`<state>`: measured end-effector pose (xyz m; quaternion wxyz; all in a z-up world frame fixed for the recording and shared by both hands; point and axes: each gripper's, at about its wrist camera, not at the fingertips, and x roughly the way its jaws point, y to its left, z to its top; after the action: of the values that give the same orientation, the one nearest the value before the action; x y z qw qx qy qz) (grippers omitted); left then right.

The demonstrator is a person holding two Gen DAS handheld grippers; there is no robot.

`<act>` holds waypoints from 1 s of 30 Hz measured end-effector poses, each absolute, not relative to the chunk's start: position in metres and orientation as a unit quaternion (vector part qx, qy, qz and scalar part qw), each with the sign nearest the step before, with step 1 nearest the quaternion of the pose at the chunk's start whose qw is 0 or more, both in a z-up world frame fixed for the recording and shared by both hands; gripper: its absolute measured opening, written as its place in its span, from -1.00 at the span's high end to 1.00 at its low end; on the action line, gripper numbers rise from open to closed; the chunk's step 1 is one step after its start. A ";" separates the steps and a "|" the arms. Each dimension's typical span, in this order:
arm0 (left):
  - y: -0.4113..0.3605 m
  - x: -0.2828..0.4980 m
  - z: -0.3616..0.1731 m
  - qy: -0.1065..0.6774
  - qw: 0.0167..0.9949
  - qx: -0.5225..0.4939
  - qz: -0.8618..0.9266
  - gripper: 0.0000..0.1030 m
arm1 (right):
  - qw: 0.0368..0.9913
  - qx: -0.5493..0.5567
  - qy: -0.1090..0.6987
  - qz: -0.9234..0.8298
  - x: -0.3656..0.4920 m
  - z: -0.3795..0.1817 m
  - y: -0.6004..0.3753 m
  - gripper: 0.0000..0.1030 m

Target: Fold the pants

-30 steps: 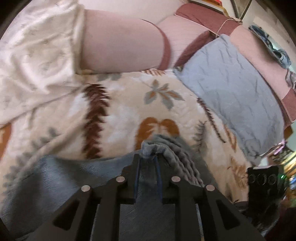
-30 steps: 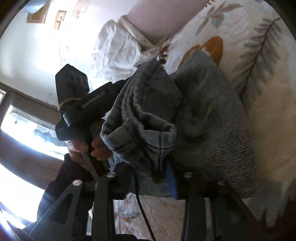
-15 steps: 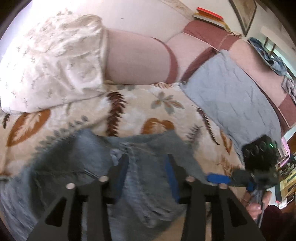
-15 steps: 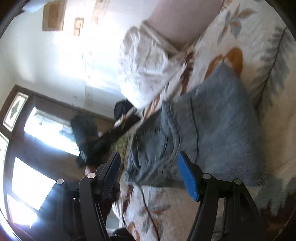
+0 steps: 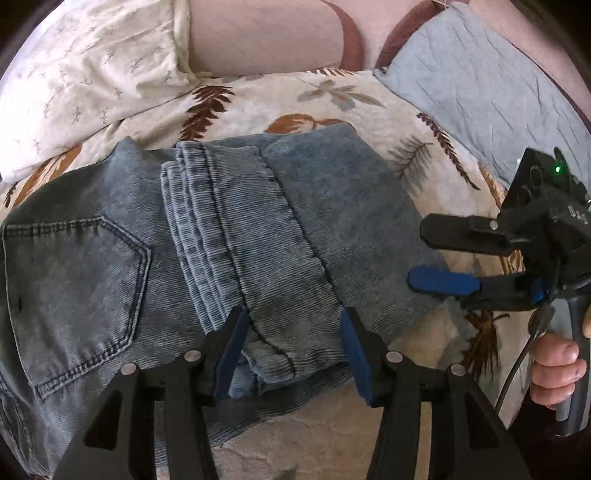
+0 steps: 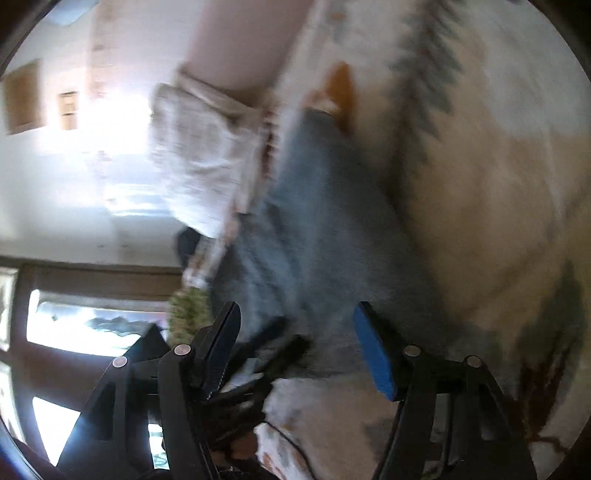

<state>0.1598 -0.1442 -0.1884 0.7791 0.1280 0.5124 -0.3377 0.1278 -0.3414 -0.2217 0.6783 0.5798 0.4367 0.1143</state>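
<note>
The blue denim pants (image 5: 236, 236) lie folded on the leaf-print bedspread (image 5: 332, 99), leg ends laid over the seat with its back pocket at the left. My left gripper (image 5: 291, 332) is open and empty, just above the pants' near edge. My right gripper (image 5: 417, 258) is open at the pants' right edge, held by a hand. In the blurred right wrist view the right gripper (image 6: 295, 343) is open, with the pants (image 6: 332, 229) ahead of it.
A white patterned pillow (image 5: 85, 70) lies at the back left and a grey-blue pillow (image 5: 487, 85) at the back right, against a pink headboard (image 5: 266, 33). A bright window (image 6: 74, 325) and wall show in the right wrist view.
Both grippers have let go of the pants' leg ends, opened, and pulled back. The pants now lie flat and folded on the bedspread. The right wrist view is swinging and blurred.
</note>
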 end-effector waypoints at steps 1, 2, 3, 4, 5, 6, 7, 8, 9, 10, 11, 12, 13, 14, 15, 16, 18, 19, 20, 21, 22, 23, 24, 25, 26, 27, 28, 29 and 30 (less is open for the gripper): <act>-0.141 0.159 -0.186 0.510 0.785 0.122 -0.330 -0.07 | 0.672 0.581 0.444 0.113 0.130 -0.226 -0.341 -0.18; -0.138 0.158 -0.185 0.509 0.790 0.116 -0.322 -0.07 | 0.669 0.583 0.448 0.112 0.130 -0.228 -0.341 -0.18; -0.133 0.156 -0.182 0.508 0.793 0.106 -0.318 -0.07 | 0.667 0.586 0.446 0.113 0.132 -0.229 -0.342 -0.18; -0.124 0.153 -0.178 0.504 0.799 0.091 -0.316 -0.07 | 0.667 0.587 0.445 0.114 0.132 -0.229 -0.342 -0.21; -0.114 0.148 -0.173 0.495 0.806 0.080 -0.314 -0.07 | 0.669 0.586 0.443 0.117 0.129 -0.228 -0.342 -0.21; -0.104 0.142 -0.167 0.484 0.815 0.075 -0.308 -0.07 | 0.674 0.581 0.440 0.120 0.130 -0.224 -0.342 -0.22; -0.093 0.134 -0.160 0.469 0.829 0.073 -0.295 -0.07 | 0.681 0.575 0.435 0.122 0.124 -0.220 -0.342 -0.26; -0.081 0.126 -0.154 0.455 0.842 0.072 -0.280 -0.07 | 0.694 0.567 0.425 0.124 0.121 -0.213 -0.343 -0.26; -0.066 0.118 -0.149 0.441 0.857 0.066 -0.259 -0.07 | 0.713 0.554 0.412 0.126 0.120 -0.203 -0.342 -0.27; -0.049 0.108 -0.143 0.428 0.870 0.052 -0.238 -0.07 | 0.730 0.539 0.399 0.133 0.119 -0.193 -0.340 -0.28; -0.031 0.099 -0.137 0.416 0.882 0.032 -0.220 -0.07 | 0.738 0.531 0.393 0.139 0.115 -0.188 -0.340 -0.28; -0.010 0.089 -0.133 0.407 0.892 0.006 -0.197 -0.12 | 0.750 0.519 0.384 0.146 0.115 -0.181 -0.335 -0.29; 0.008 0.082 -0.130 0.399 0.900 -0.017 -0.174 -0.16 | 0.757 0.510 0.381 0.149 0.114 -0.177 -0.333 -0.29; 0.025 0.075 -0.128 0.390 0.907 -0.039 -0.153 -0.22 | 0.764 0.500 0.379 0.150 0.113 -0.174 -0.330 -0.29; 0.043 0.069 -0.127 0.378 0.915 -0.058 -0.130 -0.26 | 0.770 0.491 0.379 0.150 0.113 -0.173 -0.326 -0.29; 0.059 0.061 -0.126 0.365 0.923 -0.071 -0.099 -0.27 | 0.772 0.487 0.380 0.149 0.114 -0.173 -0.323 -0.29; 0.088 0.057 -0.125 0.340 0.936 -0.086 -0.043 -0.29 | 0.778 0.477 0.380 0.149 0.113 -0.172 -0.316 -0.29; 0.101 0.060 -0.125 0.330 0.939 -0.096 -0.018 -0.29 | 0.781 0.472 0.381 0.148 0.112 -0.171 -0.313 -0.29; 0.112 0.062 -0.124 0.326 0.939 -0.110 0.002 -0.29 | 0.786 0.464 0.381 0.147 0.111 -0.169 -0.309 -0.29; 0.123 0.064 -0.125 0.322 0.937 -0.132 0.019 -0.29 | 0.792 0.453 0.382 0.147 0.110 -0.167 -0.305 -0.29; 0.133 0.065 -0.127 0.318 0.936 -0.149 0.033 -0.29 | 0.797 0.444 0.382 0.146 0.109 -0.165 -0.301 -0.29; 0.140 0.067 -0.129 0.318 0.933 -0.163 0.051 -0.29 | 0.802 0.434 0.384 0.145 0.109 -0.162 -0.296 -0.29; 0.145 0.071 -0.132 0.320 0.929 -0.174 0.065 -0.29 | 0.804 0.427 0.387 0.145 0.105 -0.161 -0.291 -0.29; 0.149 0.077 -0.134 0.322 0.925 -0.188 0.075 -0.29 | 0.804 0.424 0.390 0.147 0.102 -0.160 -0.291 -0.29; 0.152 0.078 -0.135 0.322 0.923 -0.195 0.081 -0.29 | 0.807 0.415 0.393 0.146 0.098 -0.159 -0.288 -0.29; 0.154 0.082 -0.136 0.322 0.922 -0.195 0.091 -0.30 | 0.816 0.398 0.396 0.136 0.094 -0.155 -0.284 -0.29; 0.155 0.084 -0.135 0.322 0.923 -0.187 0.103 -0.33 | 0.820 0.391 0.396 0.131 0.091 -0.153 -0.282 -0.29; 0.154 0.086 -0.136 0.322 0.923 -0.179 0.109 -0.41 | 0.823 0.387 0.396 0.127 0.088 -0.151 -0.281 -0.29; 0.154 0.088 -0.136 0.324 0.923 -0.172 0.114 -0.45 | 0.822 0.388 0.396 0.127 0.085 -0.148 -0.278 -0.29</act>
<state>0.0882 0.1538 -0.1362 0.9231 -0.1723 0.3244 0.1136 0.0852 -0.2783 -0.1480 0.8223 0.3884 0.3960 0.1269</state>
